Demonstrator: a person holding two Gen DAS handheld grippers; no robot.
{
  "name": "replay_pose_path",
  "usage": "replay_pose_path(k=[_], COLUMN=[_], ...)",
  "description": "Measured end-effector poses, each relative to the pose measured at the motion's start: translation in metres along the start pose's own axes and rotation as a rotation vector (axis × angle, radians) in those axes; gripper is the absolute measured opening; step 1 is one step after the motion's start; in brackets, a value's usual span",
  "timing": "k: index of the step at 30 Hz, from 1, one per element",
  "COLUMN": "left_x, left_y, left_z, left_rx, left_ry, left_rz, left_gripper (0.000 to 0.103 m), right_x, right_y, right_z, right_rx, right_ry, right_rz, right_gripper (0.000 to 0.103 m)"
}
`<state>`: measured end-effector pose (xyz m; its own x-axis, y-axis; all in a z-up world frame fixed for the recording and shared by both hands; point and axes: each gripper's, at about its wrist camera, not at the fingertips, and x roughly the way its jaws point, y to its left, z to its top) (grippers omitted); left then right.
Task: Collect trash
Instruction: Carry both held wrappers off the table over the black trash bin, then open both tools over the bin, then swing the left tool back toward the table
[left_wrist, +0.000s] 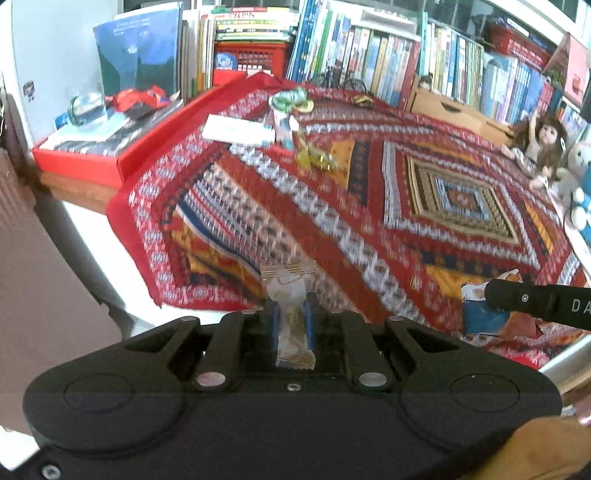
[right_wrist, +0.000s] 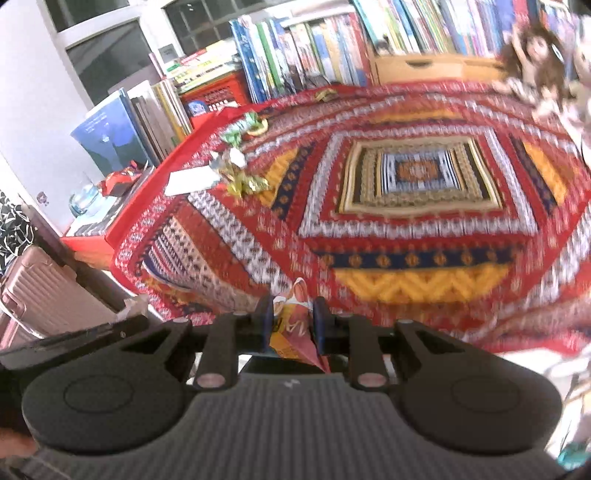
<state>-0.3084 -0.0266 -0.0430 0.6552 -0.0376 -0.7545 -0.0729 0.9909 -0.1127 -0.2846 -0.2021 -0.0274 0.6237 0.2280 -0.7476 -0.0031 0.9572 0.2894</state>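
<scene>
My left gripper (left_wrist: 290, 314) is shut on a pale, clear snack wrapper (left_wrist: 291, 295) with gold stripes, held above the near edge of the patterned red tablecloth (left_wrist: 369, 206). My right gripper (right_wrist: 293, 314) is shut on an orange and red crumpled wrapper (right_wrist: 295, 328); in the left wrist view that wrapper (left_wrist: 484, 317) shows orange and blue at the right. More trash lies at the far left of the cloth: a yellow-gold wrapper (left_wrist: 317, 155), a green wrapper (left_wrist: 291, 98), a white card (left_wrist: 236, 129). The right wrist view shows the same yellow-gold wrapper (right_wrist: 247, 184) and green wrapper (right_wrist: 243, 125).
Rows of books (left_wrist: 388, 62) line the back of the table, with a wooden box (left_wrist: 450, 110). A red box (left_wrist: 85, 155) holding a glass jar and red wrapper sits at the left. A doll (left_wrist: 543, 144) and plush toys stand at the right. A pink suitcase (right_wrist: 40, 295) is below left.
</scene>
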Motion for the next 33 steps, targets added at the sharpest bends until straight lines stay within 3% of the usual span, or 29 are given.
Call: replay_pose_path(k=[11, 25, 31, 33], left_x=[0.044, 0.15, 0.191, 0.198], left_y=[0.02, 0.033, 0.029, 0.029], left_z=[-0.077, -0.136, -0.158, -0.162], left_rx=[0.008, 0.045, 0.085, 0.085], left_ry=[0.118, 0.179, 0.201, 0.207], left_rz=[-0.008, -0.025, -0.027, -0.024], left_gripper=[0.013, 0.015, 0.017, 0.024], right_x=[0.041, 0.155, 0.197, 0.205], right_y=[0.001, -0.024, -0.032, -0.034], right_z=[-0.066, -0.118, -0.135, -0.137], right_rx=[0.012, 0.026, 0.029, 0.037], right_ry=[0.09, 0.182, 0.213, 0.214], right_rz=[-0.015, 0.002, 0.006, 0.004], right_gripper=[0.027, 0.03, 0.041, 0.057])
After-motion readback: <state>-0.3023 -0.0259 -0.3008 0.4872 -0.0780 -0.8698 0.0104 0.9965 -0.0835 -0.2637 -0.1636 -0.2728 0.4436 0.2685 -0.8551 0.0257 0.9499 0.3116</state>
